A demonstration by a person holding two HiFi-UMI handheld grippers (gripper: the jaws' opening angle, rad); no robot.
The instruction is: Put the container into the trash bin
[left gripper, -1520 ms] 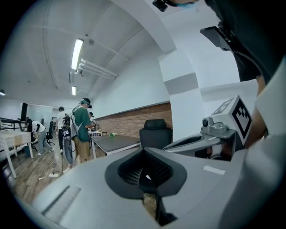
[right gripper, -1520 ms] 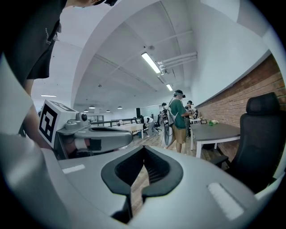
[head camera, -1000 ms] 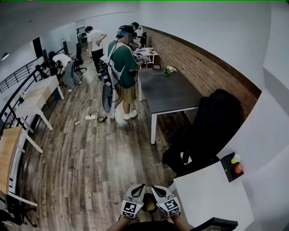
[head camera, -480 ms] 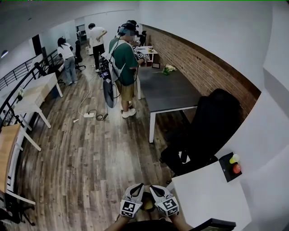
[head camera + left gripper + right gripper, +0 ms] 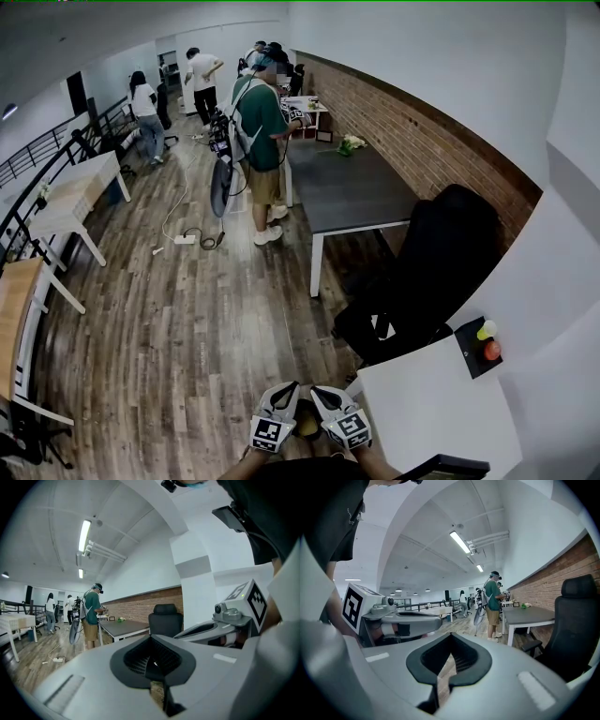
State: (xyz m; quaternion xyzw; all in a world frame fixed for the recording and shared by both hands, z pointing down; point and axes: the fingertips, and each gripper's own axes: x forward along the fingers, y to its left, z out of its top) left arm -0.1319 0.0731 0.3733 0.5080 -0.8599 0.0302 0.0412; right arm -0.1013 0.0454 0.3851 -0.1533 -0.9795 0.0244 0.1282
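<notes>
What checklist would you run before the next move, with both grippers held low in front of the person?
1. Left gripper free: ok, jaws together, nothing between them.
2. Right gripper free: ok, jaws together, nothing held.
3. Container found: cannot tell; a dark thing sits low between the grippers in the head view, too small to identify.
4. Trash bin found: not ok, none shows in any view.
5. Way ahead: not ok; a cable lies on the wood floor, and a person in a green shirt stands beside the dark table.
</notes>
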